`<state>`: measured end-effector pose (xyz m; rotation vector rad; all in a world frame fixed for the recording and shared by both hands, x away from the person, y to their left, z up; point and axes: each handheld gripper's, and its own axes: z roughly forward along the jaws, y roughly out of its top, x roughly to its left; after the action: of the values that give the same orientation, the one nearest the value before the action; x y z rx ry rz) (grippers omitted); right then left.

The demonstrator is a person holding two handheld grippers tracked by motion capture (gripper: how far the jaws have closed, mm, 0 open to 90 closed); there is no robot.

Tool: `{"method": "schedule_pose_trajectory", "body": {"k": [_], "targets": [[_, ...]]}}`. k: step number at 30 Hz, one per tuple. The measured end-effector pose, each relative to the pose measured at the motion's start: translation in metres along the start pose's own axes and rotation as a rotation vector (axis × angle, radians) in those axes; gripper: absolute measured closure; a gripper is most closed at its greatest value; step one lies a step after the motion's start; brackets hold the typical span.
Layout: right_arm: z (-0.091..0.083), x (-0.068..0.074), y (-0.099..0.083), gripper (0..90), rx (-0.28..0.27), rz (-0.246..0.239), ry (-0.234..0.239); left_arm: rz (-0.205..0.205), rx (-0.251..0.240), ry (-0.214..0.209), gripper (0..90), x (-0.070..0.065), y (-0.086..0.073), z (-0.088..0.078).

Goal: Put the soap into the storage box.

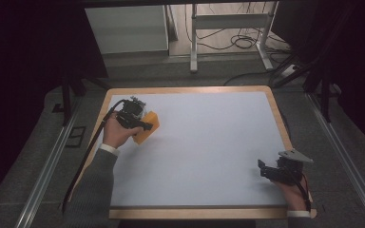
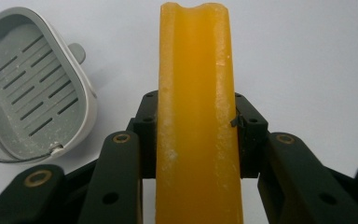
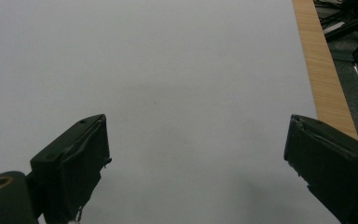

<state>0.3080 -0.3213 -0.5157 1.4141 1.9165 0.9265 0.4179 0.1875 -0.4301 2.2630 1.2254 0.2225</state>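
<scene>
We've got the translucent orange-yellow bar of soap (image 2: 196,116) pinched edge-on in our left gripper (image 1: 140,124), over the table's nine o'clock side. The slotted grey plastic soap dish (image 2: 32,88) sits at ten o'clock off the jaws, so we should swing across and lower it flat. Our right gripper (image 3: 196,154) rests at five o'clock, jaws spread wide on nothing.

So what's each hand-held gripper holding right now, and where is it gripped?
The left hand-held gripper clamps the orange soap bar across its two broad faces, near mid-length. The right hand-held gripper stands open, holding nothing.
</scene>
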Motion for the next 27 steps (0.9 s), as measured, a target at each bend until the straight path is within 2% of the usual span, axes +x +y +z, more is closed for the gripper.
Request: {"method": "schedule_pose_trajectory", "body": {"k": [9, 16, 27], "targets": [[0.000, -0.001, -0.001, 6.7, 0.002, 0.001, -0.003, -0.012, -0.007, -0.004, 61.3, 0.005, 0.002, 0.001], [0.000, -0.001, -0.001, 6.7, 0.003, 0.003, -0.003, -0.028, -0.010, 0.010, 61.3, 0.012, 0.005, -0.001], [0.000, -0.002, -0.001, 6.7, 0.005, 0.002, -0.006, -0.035, 0.000, 0.026, 61.3, 0.018, 0.014, 0.001]]}}
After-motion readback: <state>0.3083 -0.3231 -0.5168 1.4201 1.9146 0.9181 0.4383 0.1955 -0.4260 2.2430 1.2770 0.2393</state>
